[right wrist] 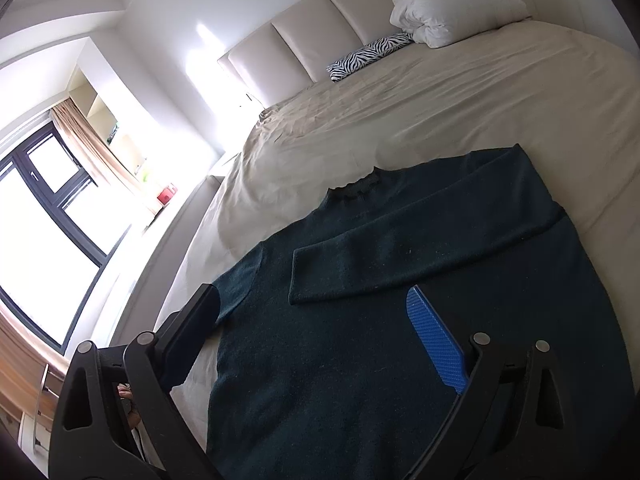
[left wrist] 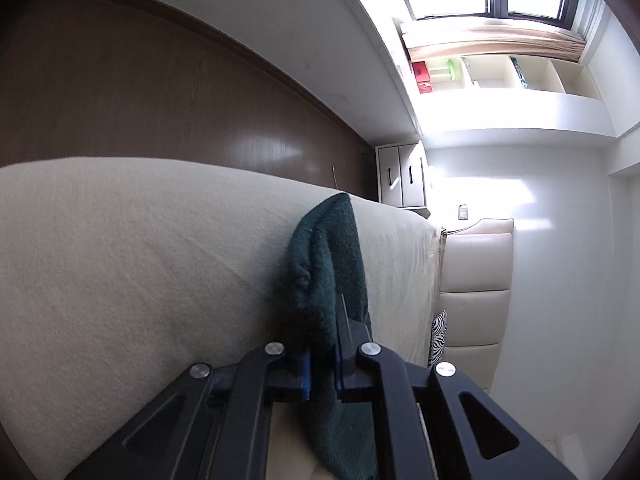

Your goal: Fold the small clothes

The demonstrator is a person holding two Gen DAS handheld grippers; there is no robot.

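A dark green sweater (right wrist: 340, 360) lies flat on the beige bed sheet (right wrist: 440, 112), collar (right wrist: 360, 186) toward the headboard. One sleeve (right wrist: 400, 256) is folded across its chest. My right gripper (right wrist: 314, 294) hovers just above the sweater's body, open wide, with the sleeve cuff below the gap; its blue pad (right wrist: 436, 340) is bare. In the left wrist view my left gripper (left wrist: 324, 344) is shut on a fold of the green sweater (left wrist: 328, 248), which stands up from the sheet (left wrist: 140, 260) between the blue pads (left wrist: 307, 376).
A bundled white duvet (right wrist: 452, 4) and a zebra-print pillow (right wrist: 368, 56) lie by the padded headboard (right wrist: 320, 28). The bed's edge runs along the sweater's left side, with a window (right wrist: 36, 200) beyond. A small white cabinet (left wrist: 402, 180) stands past the bed.
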